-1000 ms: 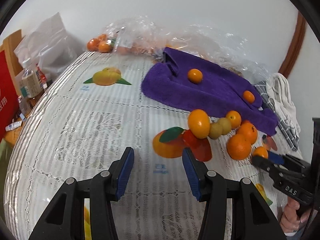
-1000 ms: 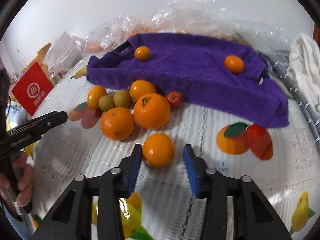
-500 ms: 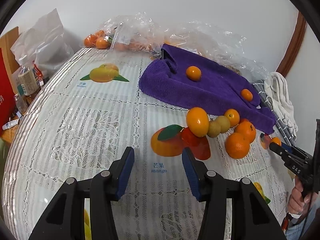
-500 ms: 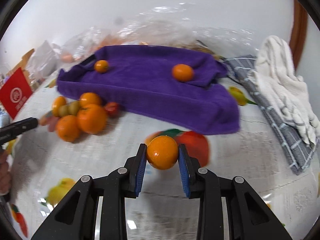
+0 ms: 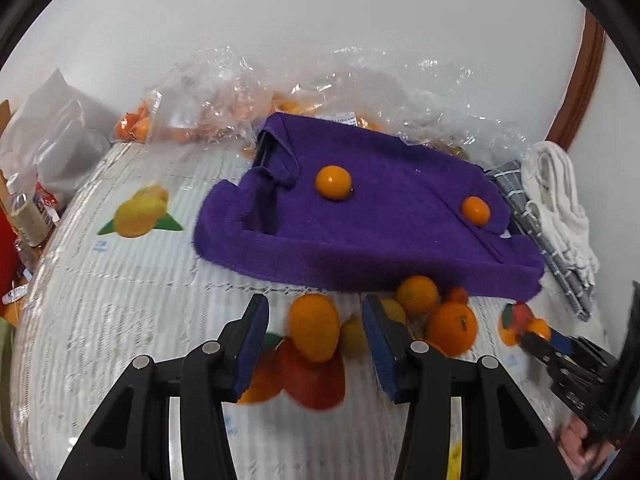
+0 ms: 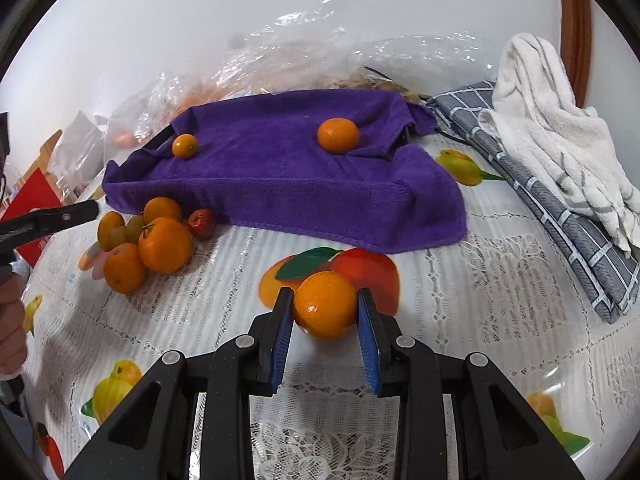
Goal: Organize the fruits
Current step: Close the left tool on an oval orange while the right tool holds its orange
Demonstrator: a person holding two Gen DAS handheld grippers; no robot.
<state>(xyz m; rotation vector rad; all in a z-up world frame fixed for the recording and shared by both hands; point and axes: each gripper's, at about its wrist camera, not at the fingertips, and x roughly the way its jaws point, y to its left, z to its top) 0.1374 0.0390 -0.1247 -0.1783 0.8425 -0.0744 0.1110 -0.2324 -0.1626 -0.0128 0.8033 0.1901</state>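
My right gripper [image 6: 324,322] is shut on a small orange [image 6: 325,305] and holds it above the tablecloth, in front of the purple towel [image 6: 280,176]. Two small oranges [image 6: 338,135] [image 6: 184,146] lie on the towel. A cluster of fruit [image 6: 160,240] sits left of the towel's front edge. In the left wrist view my left gripper [image 5: 316,330] is open, its blue pads on either side of an oval orange fruit [image 5: 314,327] at the near end of that cluster. The towel [image 5: 360,240] lies just beyond. The right gripper [image 5: 540,340] shows at the right edge.
A grey checked cloth [image 6: 560,208] and a white towel [image 6: 560,128] lie at the right. Clear plastic bags with oranges [image 5: 224,112] line the back wall. A bottle [image 5: 28,216] and white bags [image 5: 52,136] stand at the left. The tablecloth [image 6: 480,300] has printed fruit pictures.
My right gripper closed on the small orange, lifted it and carried it right, toward the towel. My left gripper moved forward and right until the oval orange fruit sits between its open fingers.
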